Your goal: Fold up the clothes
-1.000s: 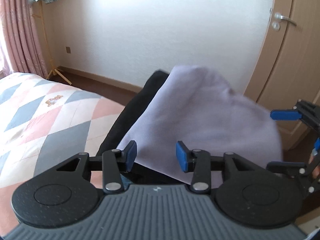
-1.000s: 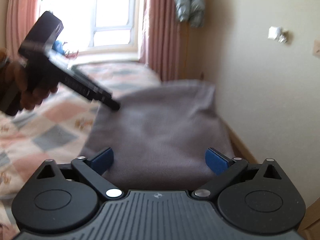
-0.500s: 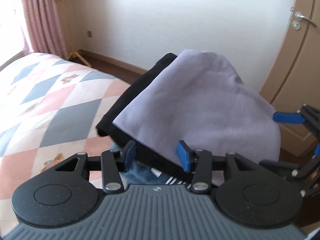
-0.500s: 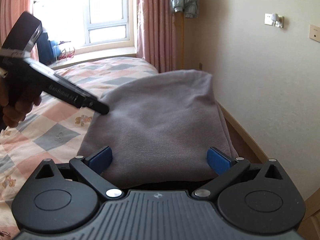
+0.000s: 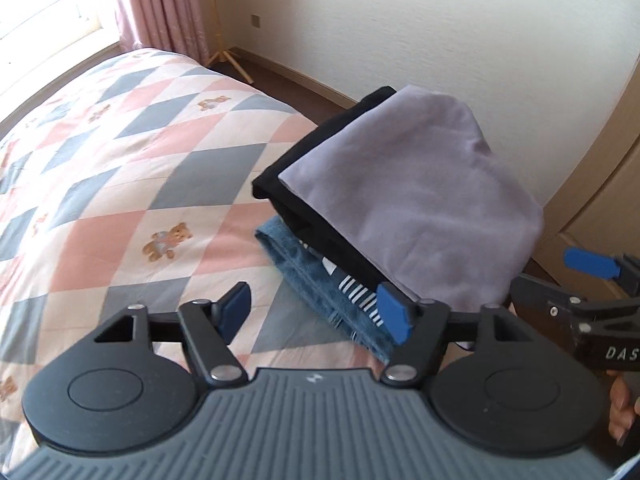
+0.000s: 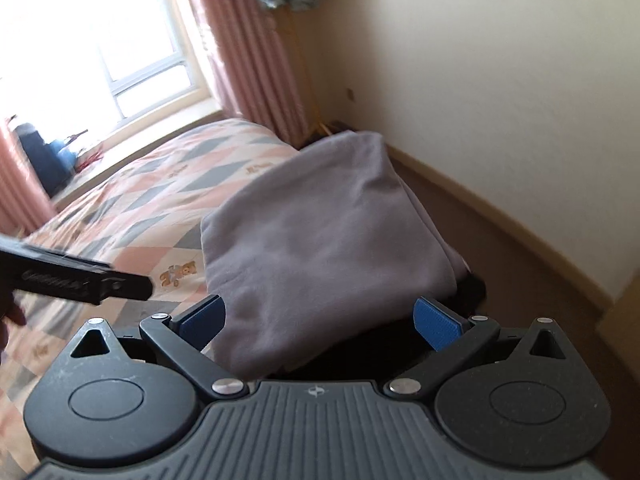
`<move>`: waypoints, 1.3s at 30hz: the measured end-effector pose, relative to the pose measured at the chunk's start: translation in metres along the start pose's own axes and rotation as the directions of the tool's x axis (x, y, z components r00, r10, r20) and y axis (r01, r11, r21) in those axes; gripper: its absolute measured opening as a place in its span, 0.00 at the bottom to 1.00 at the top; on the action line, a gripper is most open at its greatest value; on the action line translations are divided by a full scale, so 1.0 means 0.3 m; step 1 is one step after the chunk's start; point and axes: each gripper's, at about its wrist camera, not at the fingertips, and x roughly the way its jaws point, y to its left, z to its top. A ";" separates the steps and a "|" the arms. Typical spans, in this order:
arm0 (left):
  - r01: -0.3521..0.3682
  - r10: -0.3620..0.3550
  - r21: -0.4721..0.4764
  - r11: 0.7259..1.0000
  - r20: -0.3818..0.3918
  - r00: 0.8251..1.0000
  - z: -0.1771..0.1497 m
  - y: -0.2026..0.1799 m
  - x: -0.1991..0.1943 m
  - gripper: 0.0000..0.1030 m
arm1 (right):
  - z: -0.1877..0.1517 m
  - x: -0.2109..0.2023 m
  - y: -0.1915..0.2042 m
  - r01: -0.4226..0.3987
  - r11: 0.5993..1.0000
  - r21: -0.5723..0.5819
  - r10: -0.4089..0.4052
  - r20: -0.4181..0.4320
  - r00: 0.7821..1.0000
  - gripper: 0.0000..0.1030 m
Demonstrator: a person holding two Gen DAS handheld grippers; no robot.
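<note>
A folded lavender garment (image 5: pixel 420 200) tops a pile at the bed's corner, above a black garment (image 5: pixel 288 172), a striped piece (image 5: pixel 356 292) and blue jeans (image 5: pixel 312 272). My left gripper (image 5: pixel 314 308) hovers in front of the pile's near corner, its jaws opening with nothing between them. In the right wrist view the lavender garment (image 6: pixel 320 220) fills the space ahead of my right gripper (image 6: pixel 320 314), which stands open, its pads clear of the cloth. The right gripper's blue pad (image 5: pixel 592 264) shows at the pile's right side. A finger of the left gripper (image 6: pixel 80 280) crosses the left edge.
The pile rests on a quilt (image 5: pixel 120 180) of pink, grey and white diamonds with bear prints. Brown floor (image 6: pixel 520 280) and a white wall lie beyond the bed's edge. A wooden door (image 5: pixel 600 160) is at the right, pink curtains (image 5: pixel 160 4) and a window at the far left.
My left gripper has drawn back and upward from the lavender garment and its jaws have spread. The jeans and striped piece now show. The right gripper stayed open and rolled.
</note>
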 end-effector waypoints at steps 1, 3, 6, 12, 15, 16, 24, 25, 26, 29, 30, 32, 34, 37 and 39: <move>-0.003 0.003 -0.001 1.000 0.002 1.000 -0.001 -0.001 -0.016 0.67 | 0.000 -0.013 -0.003 0.001 1.000 0.027 -0.001 -0.009 1.000 1.00; -0.013 0.013 -0.006 1.000 0.007 1.000 -0.002 -0.002 -0.047 0.67 | 0.001 -0.042 -0.005 0.008 0.998 0.063 -0.007 -0.012 1.000 1.00; -0.020 0.020 -0.015 1.000 0.023 1.000 0.000 -0.002 -0.092 0.67 | 0.006 -0.091 0.004 0.026 0.997 0.077 -0.026 -0.001 1.000 1.00; -0.022 0.022 0.021 1.000 0.042 0.999 -0.010 0.008 -0.157 0.73 | -0.003 -0.178 0.048 0.061 0.992 0.110 -0.065 0.037 0.997 1.00; -0.021 0.019 0.058 0.998 0.045 0.999 -0.032 0.025 -0.180 0.76 | -0.026 -0.208 0.095 0.095 0.987 0.128 -0.102 0.042 0.994 1.00; -0.019 0.016 0.068 0.997 0.046 0.999 -0.040 0.035 -0.188 0.77 | -0.037 -0.219 0.115 0.107 0.985 0.135 -0.114 0.044 0.993 1.00; -0.036 0.016 0.142 0.989 0.141 0.990 -0.132 0.161 -0.320 0.99 | -0.121 -0.301 0.325 0.215 0.959 0.185 -0.228 0.049 0.972 1.00; -0.057 0.033 0.157 0.986 0.153 0.988 -0.147 0.174 -0.337 0.99 | -0.132 -0.310 0.357 0.232 0.955 0.185 -0.244 0.049 0.968 1.00; -0.078 0.049 0.174 0.982 0.166 0.985 -0.164 0.185 -0.353 0.99 | -0.144 -0.318 0.389 0.247 0.951 0.188 -0.260 0.047 0.964 1.00; -0.078 0.042 0.203 0.976 0.176 0.984 -0.214 0.224 -0.399 0.99 | -0.184 -0.343 0.481 0.292 0.935 0.202 -0.305 0.036 0.952 1.00; -0.061 0.028 0.201 0.978 0.166 0.986 -0.228 0.240 -0.411 0.99 | -0.198 -0.353 0.510 0.307 0.929 0.207 -0.321 0.035 0.946 1.00; -0.012 -0.016 0.195 0.981 0.140 0.990 -0.255 0.274 -0.436 0.99 | -0.226 -0.378 0.564 0.336 0.918 0.209 -0.352 0.047 0.935 1.00; 0.037 -0.060 0.193 0.980 0.114 0.992 -0.279 0.300 -0.457 0.99 | -0.251 -0.403 0.616 0.375 0.905 0.200 -0.393 0.059 0.918 1.00; 0.102 -0.119 0.205 0.973 0.071 0.990 -0.319 0.329 -0.481 0.99 | -0.279 -0.432 0.687 0.450 0.879 0.157 -0.465 0.076 0.882 1.00; 0.123 -0.138 0.211 0.970 0.057 0.989 -0.344 0.343 -0.494 0.99 | -0.302 -0.454 0.727 0.485 0.861 0.155 -0.501 0.092 0.860 1.00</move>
